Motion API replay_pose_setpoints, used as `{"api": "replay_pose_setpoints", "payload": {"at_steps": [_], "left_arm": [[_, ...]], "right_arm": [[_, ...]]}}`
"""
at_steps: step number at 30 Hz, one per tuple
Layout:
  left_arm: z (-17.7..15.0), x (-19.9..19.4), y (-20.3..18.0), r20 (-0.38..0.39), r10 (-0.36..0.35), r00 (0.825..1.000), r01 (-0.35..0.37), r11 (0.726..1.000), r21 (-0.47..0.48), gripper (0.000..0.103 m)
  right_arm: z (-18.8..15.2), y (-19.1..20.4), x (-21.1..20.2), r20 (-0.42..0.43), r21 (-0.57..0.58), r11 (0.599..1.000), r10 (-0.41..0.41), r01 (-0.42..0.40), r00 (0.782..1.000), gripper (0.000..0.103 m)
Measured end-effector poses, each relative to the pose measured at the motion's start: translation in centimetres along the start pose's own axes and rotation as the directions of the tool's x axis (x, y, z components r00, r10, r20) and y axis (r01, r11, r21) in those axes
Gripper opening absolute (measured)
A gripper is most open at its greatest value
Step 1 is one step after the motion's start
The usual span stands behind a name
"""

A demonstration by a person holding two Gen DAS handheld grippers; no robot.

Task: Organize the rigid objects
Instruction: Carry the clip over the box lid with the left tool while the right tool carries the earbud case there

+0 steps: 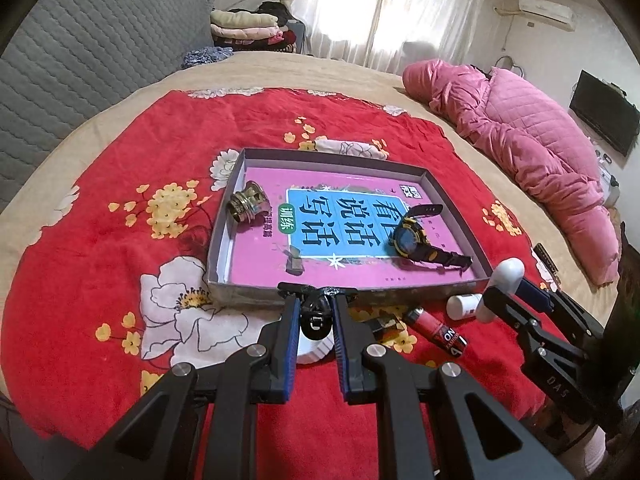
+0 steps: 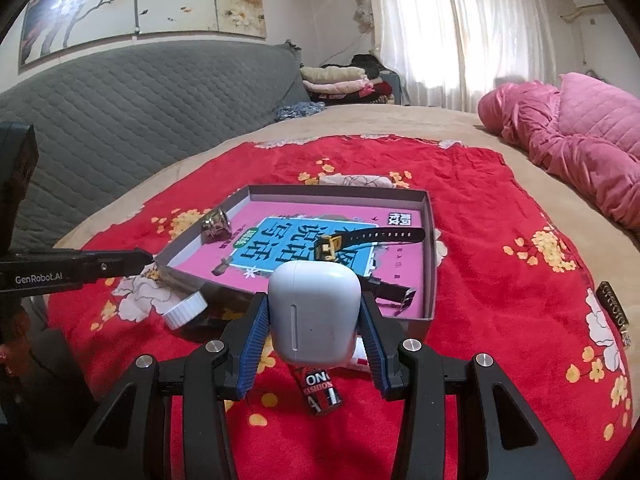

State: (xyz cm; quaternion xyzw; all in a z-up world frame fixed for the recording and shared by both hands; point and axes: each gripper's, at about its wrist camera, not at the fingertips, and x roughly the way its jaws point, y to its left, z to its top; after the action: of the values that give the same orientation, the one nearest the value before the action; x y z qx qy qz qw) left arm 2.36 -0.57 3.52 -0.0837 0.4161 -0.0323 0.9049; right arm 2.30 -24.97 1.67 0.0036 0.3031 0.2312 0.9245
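One smooth white earbud case [image 2: 314, 312] sits pinched between the right gripper's [image 2: 314, 320] ribbed blue pads, just short of the shallow cardboard tray [image 2: 428, 248]. In the tray lie one black-and-yellow watch [image 1: 416, 236], one threaded metal fitting [image 1: 248, 200] at 10 o'clock and one small grey piece, hard to identify. The left gripper [image 1: 316, 312] has its jaws pressed onto a small black object [image 1: 316, 320], partly hidden. One red battery [image 1: 436, 330] lies on the flowered cloth [image 1: 120, 220].
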Motion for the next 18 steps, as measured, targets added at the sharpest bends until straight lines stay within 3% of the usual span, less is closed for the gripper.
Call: {"api": "replay_pose_setpoints", "payload": {"at_steps": [18], "left_arm": [[2.2,2.2,0.7,0.014,0.024,1.000,-0.024,1.000,-0.018,0.016]], "right_arm": [[1.0,-2.9,2.0,0.024,0.066,0.996,-0.069,0.068,0.997,0.046]]}}
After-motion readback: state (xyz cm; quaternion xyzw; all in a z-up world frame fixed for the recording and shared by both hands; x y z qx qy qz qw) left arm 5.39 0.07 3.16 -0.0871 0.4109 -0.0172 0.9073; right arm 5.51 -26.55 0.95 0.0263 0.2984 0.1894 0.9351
